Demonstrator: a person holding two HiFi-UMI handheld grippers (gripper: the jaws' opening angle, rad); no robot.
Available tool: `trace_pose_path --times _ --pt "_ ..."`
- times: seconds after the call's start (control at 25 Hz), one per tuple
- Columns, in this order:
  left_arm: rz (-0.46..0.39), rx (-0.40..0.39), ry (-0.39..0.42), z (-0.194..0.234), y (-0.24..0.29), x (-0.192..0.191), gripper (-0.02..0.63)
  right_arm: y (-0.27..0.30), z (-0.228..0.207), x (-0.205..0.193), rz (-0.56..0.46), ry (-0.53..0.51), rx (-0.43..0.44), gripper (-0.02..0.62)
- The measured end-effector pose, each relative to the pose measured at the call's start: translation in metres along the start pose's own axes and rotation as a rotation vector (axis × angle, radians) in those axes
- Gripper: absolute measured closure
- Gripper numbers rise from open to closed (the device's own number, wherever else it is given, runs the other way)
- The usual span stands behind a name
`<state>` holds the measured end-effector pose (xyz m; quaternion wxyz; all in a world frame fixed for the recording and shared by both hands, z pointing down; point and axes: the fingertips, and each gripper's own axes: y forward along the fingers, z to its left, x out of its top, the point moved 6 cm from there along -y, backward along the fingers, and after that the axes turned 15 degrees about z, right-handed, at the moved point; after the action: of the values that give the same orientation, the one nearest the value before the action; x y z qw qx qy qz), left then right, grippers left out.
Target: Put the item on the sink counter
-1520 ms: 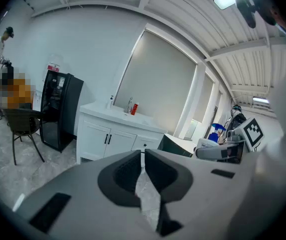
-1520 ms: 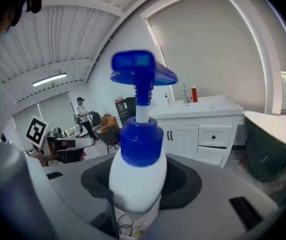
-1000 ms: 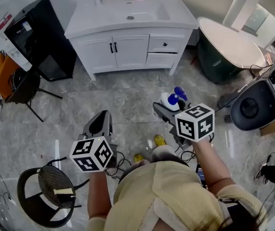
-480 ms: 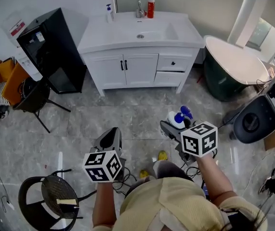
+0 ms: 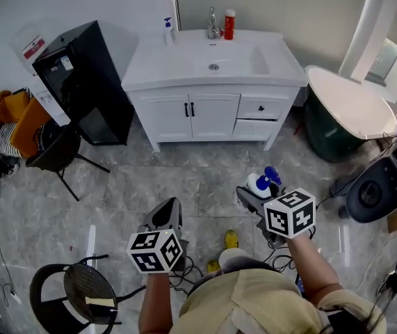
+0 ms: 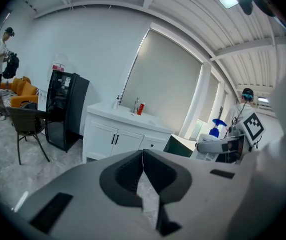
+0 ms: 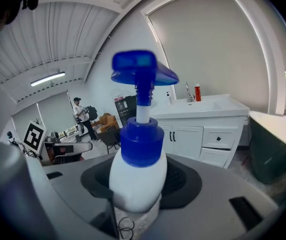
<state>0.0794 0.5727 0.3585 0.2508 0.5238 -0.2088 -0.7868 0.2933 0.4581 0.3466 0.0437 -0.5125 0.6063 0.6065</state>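
Between the right gripper's [image 7: 135, 204] jaws sits a clamped white pump bottle [image 7: 136, 171]; left gripper [image 6: 143, 184] closed, empty.

- A white sink bench [image 5: 163, 61] with cabinet doors and drawers stands at upper centre. A red bottle [image 5: 229, 24], a tap [image 5: 213, 23] and a small pump dispenser [image 5: 168, 30] line its back edge.
- A black cabinet [image 5: 80, 82] stands just left of it, and a dark green tub [image 5: 337, 117] to its right.
- At lower centre, the left gripper [image 5: 165, 216] hangs over the grey tiled floor [image 5: 135, 179].
- Right of it, the right gripper [image 5: 252, 196] has a white bottle with a blue pump [image 5: 261, 182] between its jaws, well apart from the bench.
- One black chair [image 5: 58, 148] is at the left and a round chair [image 5: 80, 291] at lower left.
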Motion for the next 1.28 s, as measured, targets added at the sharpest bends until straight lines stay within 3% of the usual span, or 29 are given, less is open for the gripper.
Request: trace_pose_path --times 0.16,0.64,0.96,1.28 --pt "0.006 -0.004 -0.035 0.005 0.013 0.009 0.568 0.012 -0.011 0.01 0.025 -0.008 0.014 0.385" --pt "0.006 0.021 0.034 -0.009 0.065 0.061 0.567 0.033 -0.064 0.048 0.021 -0.017 0.029 0.385" --pt "-0.012 0.032 -0.01 -0.029 0.107 0.091 0.566 0.041 -0.104 0.068 0.033 -0.032 0.07 0.385" --pt "0.006 0.05 0.018 -0.048 0.142 0.107 0.566 0.051 -0.136 0.079 0.036 -0.036 0.096 0.385"
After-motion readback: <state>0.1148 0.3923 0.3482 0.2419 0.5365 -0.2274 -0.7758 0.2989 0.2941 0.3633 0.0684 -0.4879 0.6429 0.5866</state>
